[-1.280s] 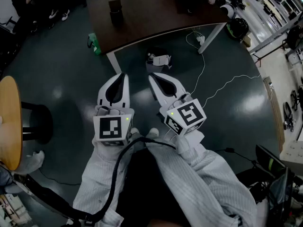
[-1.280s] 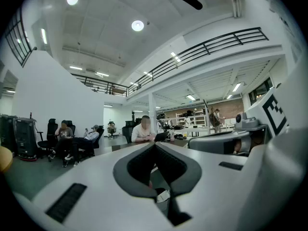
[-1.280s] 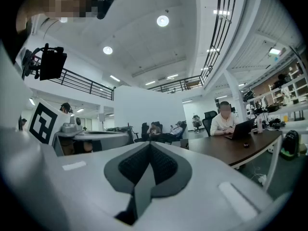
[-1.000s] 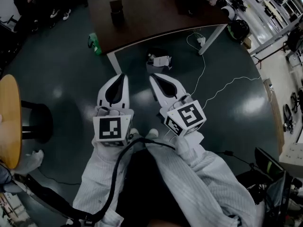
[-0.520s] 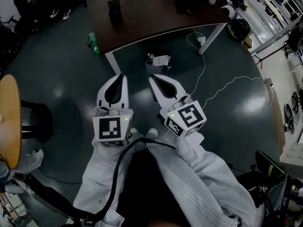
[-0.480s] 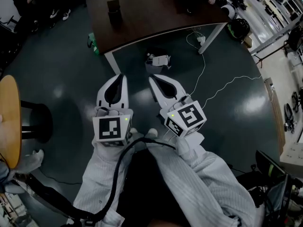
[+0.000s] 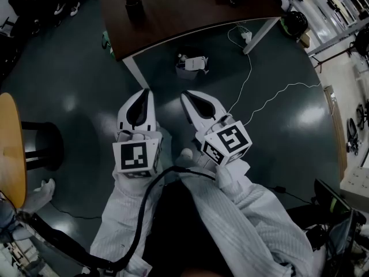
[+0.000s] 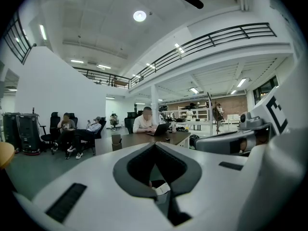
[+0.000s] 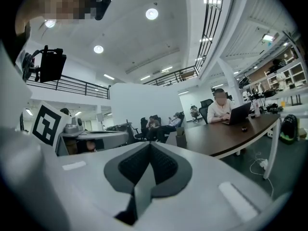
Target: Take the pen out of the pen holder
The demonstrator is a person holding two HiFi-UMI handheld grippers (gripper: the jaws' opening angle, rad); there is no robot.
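Left claw (image 7: 146, 92) and right claw (image 7: 185, 96) both pressed closed, empty. Pen holder (image 7: 132, 4) stands well ahead of them on the desk (image 7: 184, 7); pen indiscernible. Step in hand: approach. Next move: advance, open one claw over the holder.

Glossy floor (image 7: 75, 97), matt wood-look table (image 7: 190, 4), cloth sleeve (image 7: 253, 218), smooth plastic left hand-held gripper (image 7: 146, 92) and right hand-held gripper (image 7: 185, 95).

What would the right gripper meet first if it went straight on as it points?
Probably the brown table, near the corner with the pen holder; the way there looks free, though depth is unclear.
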